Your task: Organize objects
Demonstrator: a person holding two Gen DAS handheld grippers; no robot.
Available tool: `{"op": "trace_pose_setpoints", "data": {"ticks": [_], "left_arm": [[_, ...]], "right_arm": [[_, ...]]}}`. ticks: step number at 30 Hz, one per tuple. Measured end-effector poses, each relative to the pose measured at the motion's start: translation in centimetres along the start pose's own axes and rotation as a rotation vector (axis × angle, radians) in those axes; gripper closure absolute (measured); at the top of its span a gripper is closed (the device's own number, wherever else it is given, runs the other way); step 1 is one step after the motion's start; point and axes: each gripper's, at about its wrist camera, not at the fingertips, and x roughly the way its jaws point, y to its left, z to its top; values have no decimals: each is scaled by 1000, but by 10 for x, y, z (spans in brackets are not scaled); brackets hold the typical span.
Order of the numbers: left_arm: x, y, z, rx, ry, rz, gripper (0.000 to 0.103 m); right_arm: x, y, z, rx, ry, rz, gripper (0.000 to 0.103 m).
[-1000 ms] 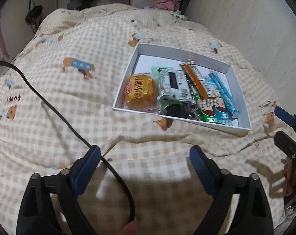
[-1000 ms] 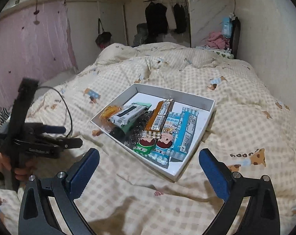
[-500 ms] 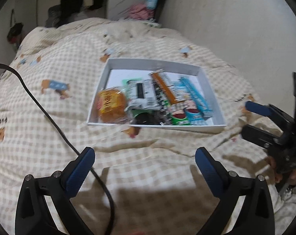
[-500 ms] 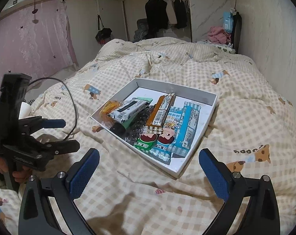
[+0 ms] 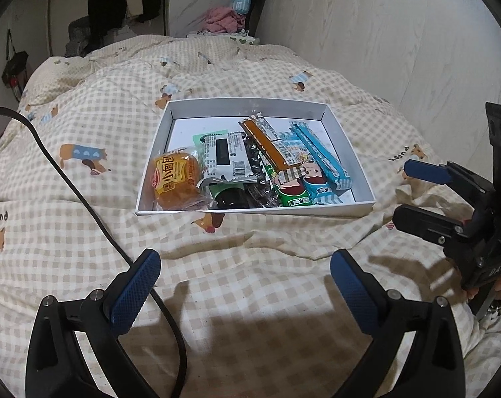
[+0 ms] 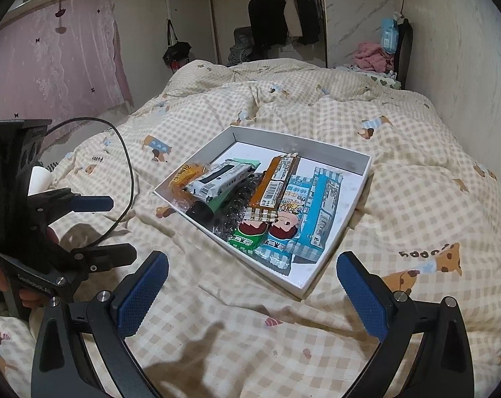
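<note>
Both grippers, left (image 5: 245, 278) and right (image 6: 252, 280), are hovering wide and empty over the quilt (image 5: 84, 219), approaching the snack-filled box (image 5: 346, 132) at twelve o'clock; next, probably picking one packet.

bed (image 6: 399, 172): beige checked duvet with puppy prints | right wall (image 5: 399, 33): pale, wood-grain panels | pink lace curtain (image 6: 51, 66): left side | clothes rail (image 6: 283, 16): dark garments hanging at far end | pink cloth pile (image 6: 371, 54): beyond bed | lighting: dim, indoor
</note>
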Motion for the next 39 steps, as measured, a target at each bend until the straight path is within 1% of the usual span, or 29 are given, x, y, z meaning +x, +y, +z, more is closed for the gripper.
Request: {"op": "trace_pose_setpoints", "data": {"ticks": [39], "left_arm": [[2,0,-1,15,10,5,1]], "right_arm": [[1,0,0,0,6,4,1]]}}
